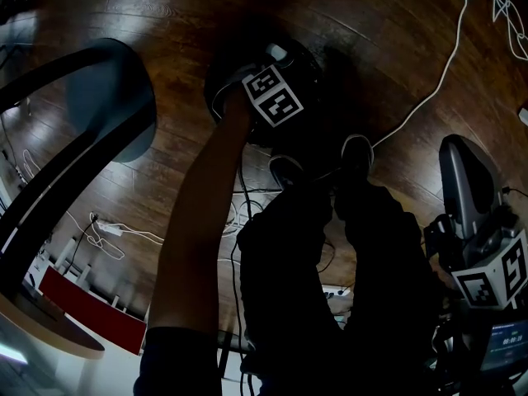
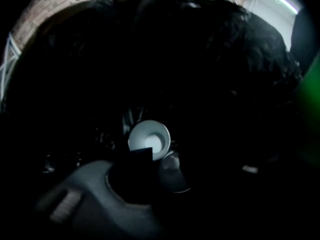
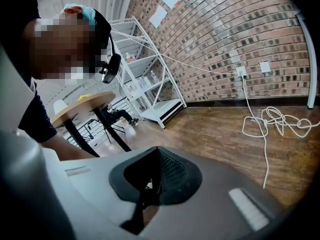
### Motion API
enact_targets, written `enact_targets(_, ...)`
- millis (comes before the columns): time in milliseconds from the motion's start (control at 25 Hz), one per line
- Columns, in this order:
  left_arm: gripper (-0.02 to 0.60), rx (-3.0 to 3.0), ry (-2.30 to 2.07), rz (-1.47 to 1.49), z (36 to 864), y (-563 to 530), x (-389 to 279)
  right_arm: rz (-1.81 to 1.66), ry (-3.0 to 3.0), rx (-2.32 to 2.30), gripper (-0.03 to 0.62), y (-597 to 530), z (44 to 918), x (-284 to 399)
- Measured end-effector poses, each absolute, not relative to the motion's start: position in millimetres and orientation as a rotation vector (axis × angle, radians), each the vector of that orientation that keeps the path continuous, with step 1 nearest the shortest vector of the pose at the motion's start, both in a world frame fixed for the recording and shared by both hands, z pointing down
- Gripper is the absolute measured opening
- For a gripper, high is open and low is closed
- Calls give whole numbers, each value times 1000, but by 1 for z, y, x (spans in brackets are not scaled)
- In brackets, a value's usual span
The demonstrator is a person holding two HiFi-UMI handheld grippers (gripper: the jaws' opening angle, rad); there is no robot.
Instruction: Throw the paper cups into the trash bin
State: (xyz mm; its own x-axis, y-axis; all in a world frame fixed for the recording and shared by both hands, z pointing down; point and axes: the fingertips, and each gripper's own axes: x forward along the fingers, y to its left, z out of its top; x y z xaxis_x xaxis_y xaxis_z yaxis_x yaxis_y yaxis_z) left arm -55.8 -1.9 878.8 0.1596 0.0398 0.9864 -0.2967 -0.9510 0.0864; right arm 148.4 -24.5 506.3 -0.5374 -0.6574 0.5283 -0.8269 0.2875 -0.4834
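White paper cup (image 2: 149,141) lies inside the black-lined trash bin (image 2: 215,79) below your left gripper (image 2: 151,159), whose jaws stand apart, gripping nothing. Your right gripper (image 3: 149,194) is closed and empty.

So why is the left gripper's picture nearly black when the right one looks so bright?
Left gripper view: it looks down into the dark trash bin, so only the paper cup's pale inside catches light. Right gripper view: well lit, but the wide lens bows the brick wall. Head view: dim, with the wooden floor curved at the edges.
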Motion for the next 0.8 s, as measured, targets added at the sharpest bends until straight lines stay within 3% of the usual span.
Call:
enact_targets(200, 167, 2187, -359, 1707, 849, -16, -49, 1119, -2343, 1359, 11, -23, 501, 144)
enact_targets(400, 165, 2202, -629, 1489, 768, -32, -53, 1147, -2333, 1293, 11, -23, 478, 129)
enact_targets(800, 133, 1976, -1326, 832, 462, 47, -116, 958, -2349, 1032, 11, 32, 384, 96)
